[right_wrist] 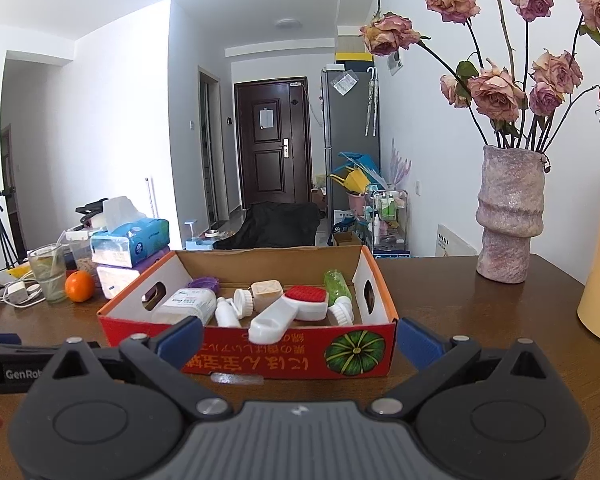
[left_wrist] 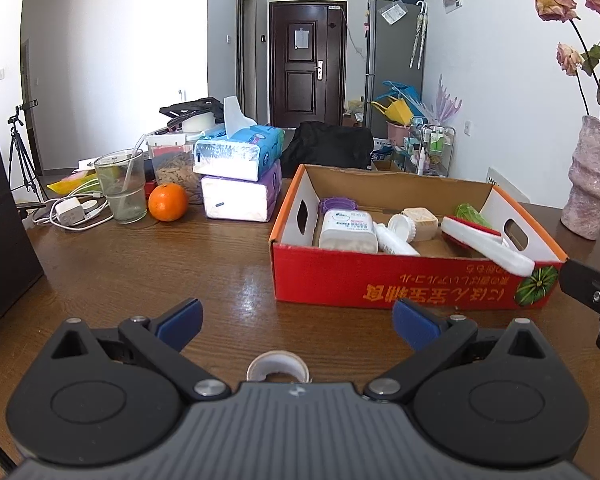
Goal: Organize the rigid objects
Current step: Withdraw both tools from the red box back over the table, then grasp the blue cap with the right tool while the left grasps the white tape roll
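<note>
- Left view: tape ring [left_wrist: 278, 366] lies on the table [left_wrist: 140, 264] at bottom centre, just ahead of the gripper body, between and behind the two blue fingertips.
- Left gripper [left_wrist: 298, 322] jaws wide, nothing held; it sits low over the table.
- Box [left_wrist: 384, 280] at centre right of the left view, ahead and right of the left gripper; it holds a white bottle [left_wrist: 350, 230], brush [left_wrist: 488, 246], purple lid [left_wrist: 338, 204] and other small items.
- Right view: right gripper [right_wrist: 300, 340] jaws wide, empty, facing the front wall of the box [right_wrist: 260, 350].
- A thin clear item [right_wrist: 238, 379] lies on the table [right_wrist: 480, 300] at the foot of the box, between the right fingertips; can't tell what it is.
- Left gripper body shows at the left edge of the right view; right gripper part at the right edge of the left view.
- Open table left of the box in the left view; orange [left_wrist: 168, 202], glass [left_wrist: 121, 186], tissue packs [left_wrist: 240, 176] crowd the upper left.
- Vase [right_wrist: 508, 216] stands right of the box, well apart; bare table between.
</note>
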